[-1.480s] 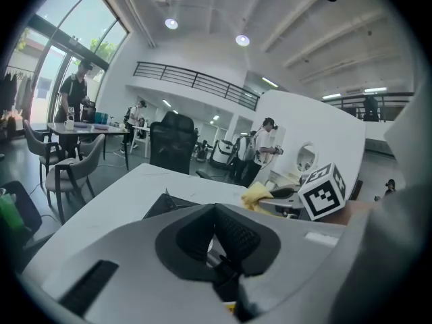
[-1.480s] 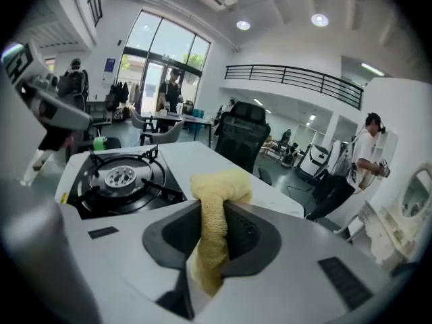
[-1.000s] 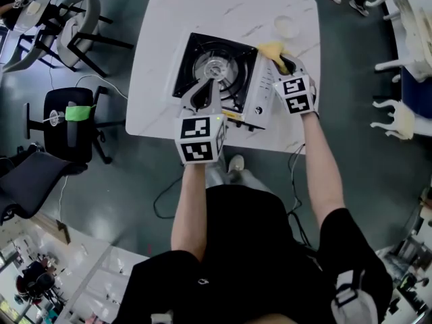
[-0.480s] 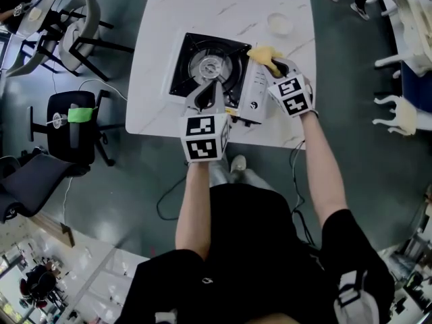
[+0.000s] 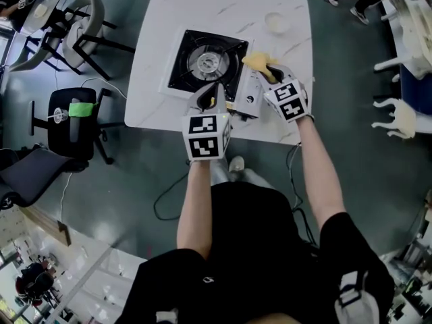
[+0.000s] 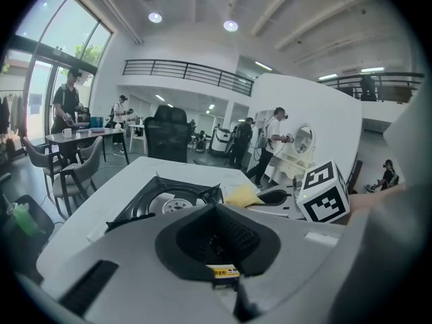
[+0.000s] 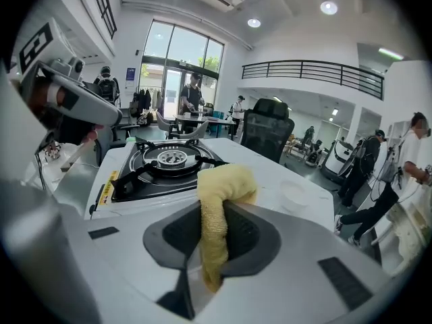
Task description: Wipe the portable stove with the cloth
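The portable stove (image 5: 206, 63), black-topped with a round burner and a silver control panel on its right, sits mid-table. My right gripper (image 5: 268, 69) is shut on the yellow cloth (image 5: 255, 61), which rests on the back of that panel. In the right gripper view the cloth (image 7: 219, 187) runs down between the jaws, with the stove (image 7: 169, 160) ahead on the left. My left gripper (image 5: 210, 98) is shut on the stove's near edge. In the left gripper view a yellow label (image 6: 223, 272) shows between its jaws.
The white marble table (image 5: 155, 66) holds a small white bowl (image 5: 273, 22) at its back right. Office chairs (image 5: 67, 117) stand to the left on the floor, white furniture (image 5: 398, 117) to the right. A cable (image 5: 165, 198) trails below the table's front edge.
My right gripper has drawn the cloth a little toward me along the stove's right panel. The left gripper stays at the stove's near edge.
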The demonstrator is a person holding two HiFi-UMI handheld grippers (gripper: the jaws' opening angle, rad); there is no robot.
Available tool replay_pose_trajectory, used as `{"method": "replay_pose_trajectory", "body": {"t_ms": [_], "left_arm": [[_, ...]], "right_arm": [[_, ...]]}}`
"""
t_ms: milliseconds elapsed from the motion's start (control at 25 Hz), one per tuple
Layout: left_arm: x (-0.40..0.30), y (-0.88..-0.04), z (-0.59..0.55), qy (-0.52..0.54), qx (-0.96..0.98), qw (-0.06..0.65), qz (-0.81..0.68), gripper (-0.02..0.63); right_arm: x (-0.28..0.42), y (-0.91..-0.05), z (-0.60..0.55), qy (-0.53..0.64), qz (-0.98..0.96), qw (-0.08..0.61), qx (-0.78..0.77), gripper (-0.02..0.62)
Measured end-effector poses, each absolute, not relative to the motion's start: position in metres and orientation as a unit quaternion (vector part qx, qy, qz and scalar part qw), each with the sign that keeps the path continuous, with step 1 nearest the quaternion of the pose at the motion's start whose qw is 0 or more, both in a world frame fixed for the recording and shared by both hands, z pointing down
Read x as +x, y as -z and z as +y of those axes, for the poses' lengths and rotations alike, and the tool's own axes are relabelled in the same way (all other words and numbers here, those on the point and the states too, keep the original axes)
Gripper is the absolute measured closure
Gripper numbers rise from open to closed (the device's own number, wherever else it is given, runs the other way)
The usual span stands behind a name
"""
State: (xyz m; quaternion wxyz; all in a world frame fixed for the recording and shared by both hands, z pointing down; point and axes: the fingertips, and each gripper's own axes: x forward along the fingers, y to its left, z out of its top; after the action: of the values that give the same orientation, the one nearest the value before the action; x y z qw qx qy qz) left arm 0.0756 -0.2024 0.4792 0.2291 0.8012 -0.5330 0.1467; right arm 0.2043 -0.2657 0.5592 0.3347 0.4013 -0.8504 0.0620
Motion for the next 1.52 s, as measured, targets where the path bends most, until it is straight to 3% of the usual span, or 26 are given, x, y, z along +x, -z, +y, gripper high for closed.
{"method": "replay_pose_trajectory", "body": {"t_ms": [1520], "left_arm": [[0.102, -0.481, -0.106, -0.175, 0.805, 0.21, -0.526, 0.612]], "right_arm": [[0.163, -0.561, -0.123, -0.008, -0.87, 0.377, 0.318, 0.537]]}}
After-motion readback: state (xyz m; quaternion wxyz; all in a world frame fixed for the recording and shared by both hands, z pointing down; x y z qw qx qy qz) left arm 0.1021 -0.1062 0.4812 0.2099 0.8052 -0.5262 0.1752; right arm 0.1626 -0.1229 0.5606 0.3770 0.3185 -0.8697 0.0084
